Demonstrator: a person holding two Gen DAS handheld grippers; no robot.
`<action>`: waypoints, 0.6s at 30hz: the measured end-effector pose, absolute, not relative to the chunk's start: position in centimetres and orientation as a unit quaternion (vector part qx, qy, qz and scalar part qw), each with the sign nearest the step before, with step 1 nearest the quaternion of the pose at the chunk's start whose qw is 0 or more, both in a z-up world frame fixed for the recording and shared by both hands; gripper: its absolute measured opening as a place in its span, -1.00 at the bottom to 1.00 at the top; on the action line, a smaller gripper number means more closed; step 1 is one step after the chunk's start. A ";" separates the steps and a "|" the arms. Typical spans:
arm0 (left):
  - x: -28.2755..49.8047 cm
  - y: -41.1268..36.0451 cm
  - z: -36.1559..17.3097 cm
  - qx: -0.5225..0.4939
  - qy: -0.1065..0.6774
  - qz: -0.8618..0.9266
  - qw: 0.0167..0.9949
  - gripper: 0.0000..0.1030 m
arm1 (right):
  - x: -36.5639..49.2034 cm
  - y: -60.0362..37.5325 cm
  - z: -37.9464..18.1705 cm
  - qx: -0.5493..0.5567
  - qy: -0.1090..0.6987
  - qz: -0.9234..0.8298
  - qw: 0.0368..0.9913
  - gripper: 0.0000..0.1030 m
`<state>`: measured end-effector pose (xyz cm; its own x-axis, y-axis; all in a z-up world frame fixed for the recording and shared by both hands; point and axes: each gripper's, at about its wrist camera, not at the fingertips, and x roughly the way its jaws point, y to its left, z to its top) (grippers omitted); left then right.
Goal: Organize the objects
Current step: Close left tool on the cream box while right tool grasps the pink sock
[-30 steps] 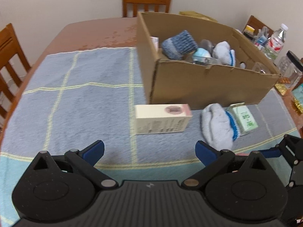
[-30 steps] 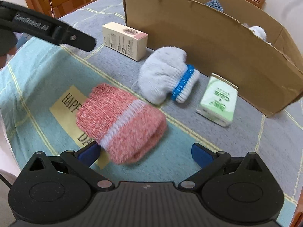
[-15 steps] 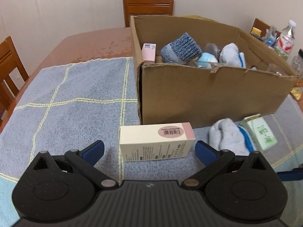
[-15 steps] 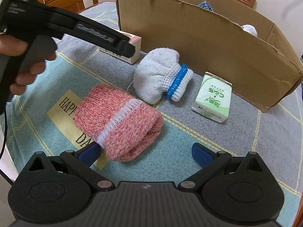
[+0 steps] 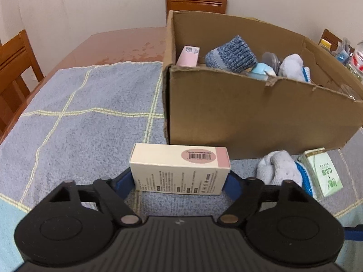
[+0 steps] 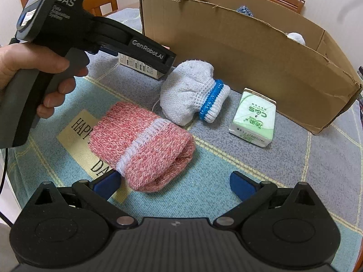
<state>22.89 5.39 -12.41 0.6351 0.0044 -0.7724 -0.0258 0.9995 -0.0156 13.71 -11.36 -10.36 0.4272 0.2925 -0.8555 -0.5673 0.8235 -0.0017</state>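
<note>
A cream box with a pink end [image 5: 179, 170] lies on the towel in front of the cardboard box [image 5: 249, 117]. My left gripper [image 5: 180, 182] spans it lengthwise, jaws closing, and the blue pads [image 5: 123, 181] touch both short ends. In the right wrist view a red knit sock [image 6: 143, 145] lies rolled on the towel. My right gripper [image 6: 173, 184] stands open just before it, the left pad beside the sock's near edge. A white sock with a blue band [image 6: 190, 97] and a green tissue pack [image 6: 253, 119] lie further off by the box wall.
The cardboard box holds a blue knit sock [image 5: 231, 53], a pink carton [image 5: 188, 55] and other small items. Wooden chairs [image 5: 196, 1] stand around the table. Bottles [image 5: 354, 56] crowd the far right. A hand [image 6: 34, 68] grips the left tool at the left.
My left gripper moved forward and down onto the cream box, and its jaws narrowed from wide open onto the box ends. The right gripper stayed over the red sock.
</note>
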 end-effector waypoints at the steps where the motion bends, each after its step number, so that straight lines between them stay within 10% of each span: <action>1: 22.8 5.4 -12.4 -0.008 0.424 0.005 0.906 0.55 | 13.7 -11.4 -10.4 -0.146 0.469 0.258 0.832 1.00; 18: 21.7 8.9 -11.3 0.055 0.430 -0.142 0.890 0.54 | 10.3 -8.9 -9.5 -0.082 0.495 0.153 0.851 1.00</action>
